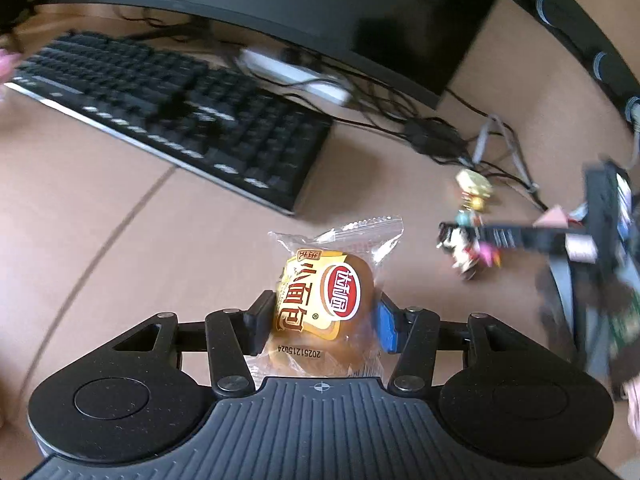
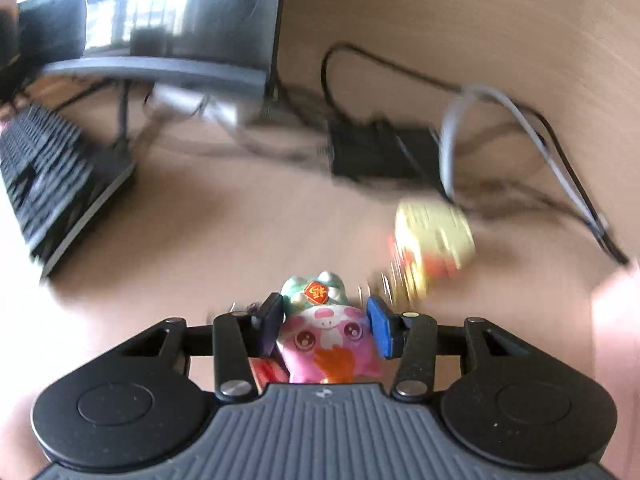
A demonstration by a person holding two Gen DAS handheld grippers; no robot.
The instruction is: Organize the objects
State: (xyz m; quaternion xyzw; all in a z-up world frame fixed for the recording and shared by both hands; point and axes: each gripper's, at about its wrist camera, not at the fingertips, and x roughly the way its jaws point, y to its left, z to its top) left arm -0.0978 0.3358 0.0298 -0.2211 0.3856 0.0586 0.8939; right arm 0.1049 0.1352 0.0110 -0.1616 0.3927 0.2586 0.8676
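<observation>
My left gripper [image 1: 322, 322] is shut on a packaged bun [image 1: 326, 300] in a clear wrapper with a yellow and red label, held above the tan desk. My right gripper [image 2: 326, 326] is shut on a pink cat figurine [image 2: 328, 334] with a green hat. In the left wrist view the right gripper [image 1: 460, 240] shows at the right, holding the figurine [image 1: 466, 256] above the desk. A gold trinket with red parts [image 2: 434, 236] lies on the desk just beyond the right gripper; it also shows in the left wrist view [image 1: 474, 190]. Both views are blurred.
A black keyboard [image 1: 168, 112] lies at the left under a black monitor [image 1: 280, 12]. A white power strip [image 1: 292, 74], a black adapter box [image 2: 380, 152] and tangled cables [image 2: 520, 128] lie behind. A grey tripod [image 1: 504, 148] stands at the right.
</observation>
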